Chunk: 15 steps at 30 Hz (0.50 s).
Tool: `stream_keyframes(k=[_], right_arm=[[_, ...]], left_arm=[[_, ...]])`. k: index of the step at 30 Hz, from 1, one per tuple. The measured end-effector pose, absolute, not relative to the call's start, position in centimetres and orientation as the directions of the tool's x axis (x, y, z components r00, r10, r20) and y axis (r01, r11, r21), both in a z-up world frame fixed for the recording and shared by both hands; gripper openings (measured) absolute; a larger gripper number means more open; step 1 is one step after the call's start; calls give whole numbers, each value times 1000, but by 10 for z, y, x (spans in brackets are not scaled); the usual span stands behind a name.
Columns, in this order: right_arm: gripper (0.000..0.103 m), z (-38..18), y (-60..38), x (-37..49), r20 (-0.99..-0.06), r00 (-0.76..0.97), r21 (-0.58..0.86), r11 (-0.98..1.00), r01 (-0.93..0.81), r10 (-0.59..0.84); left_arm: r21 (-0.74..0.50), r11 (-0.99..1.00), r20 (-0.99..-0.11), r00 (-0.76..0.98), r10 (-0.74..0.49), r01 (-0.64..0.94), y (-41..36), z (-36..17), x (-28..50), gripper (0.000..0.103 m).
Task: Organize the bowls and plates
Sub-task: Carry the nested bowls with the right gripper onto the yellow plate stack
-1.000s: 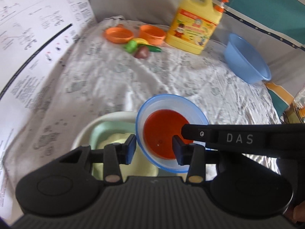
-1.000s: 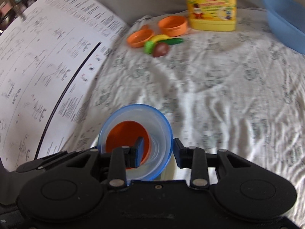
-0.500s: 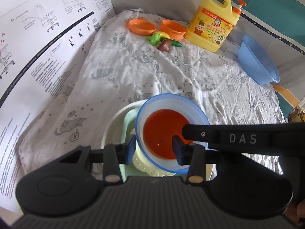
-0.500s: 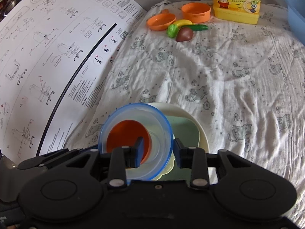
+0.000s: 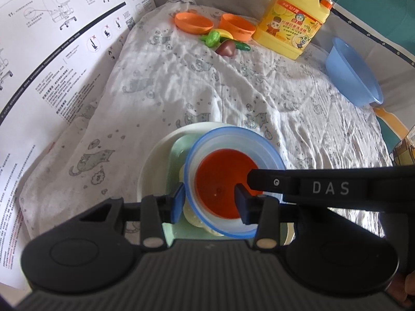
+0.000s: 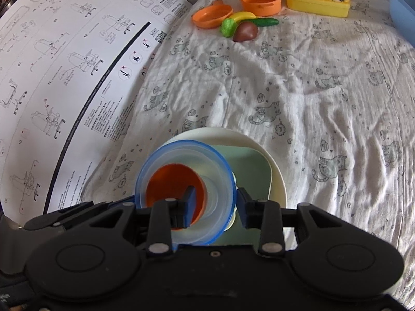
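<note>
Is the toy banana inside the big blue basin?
No, the toy banana lies on the cloth by the orange bowls, far from the blue basin.

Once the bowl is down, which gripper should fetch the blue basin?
Right, probably: the basin lies at the cloth's far right edge, and the right gripper holds the bowl's right side.
</note>
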State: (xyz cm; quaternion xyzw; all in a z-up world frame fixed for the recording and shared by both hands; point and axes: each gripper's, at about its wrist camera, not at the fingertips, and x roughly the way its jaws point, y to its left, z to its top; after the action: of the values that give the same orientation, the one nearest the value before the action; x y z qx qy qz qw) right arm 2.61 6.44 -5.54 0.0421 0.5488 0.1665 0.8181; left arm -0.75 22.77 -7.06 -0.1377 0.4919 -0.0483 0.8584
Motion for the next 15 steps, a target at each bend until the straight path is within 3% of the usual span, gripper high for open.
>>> stream_keyframes(k=[15], right_arm=[[35,-62,63,34,-881,334,271,937,-222,334]], left_arm=[[-265,963,-837,507,-205,-47,225,-75,0,41]])
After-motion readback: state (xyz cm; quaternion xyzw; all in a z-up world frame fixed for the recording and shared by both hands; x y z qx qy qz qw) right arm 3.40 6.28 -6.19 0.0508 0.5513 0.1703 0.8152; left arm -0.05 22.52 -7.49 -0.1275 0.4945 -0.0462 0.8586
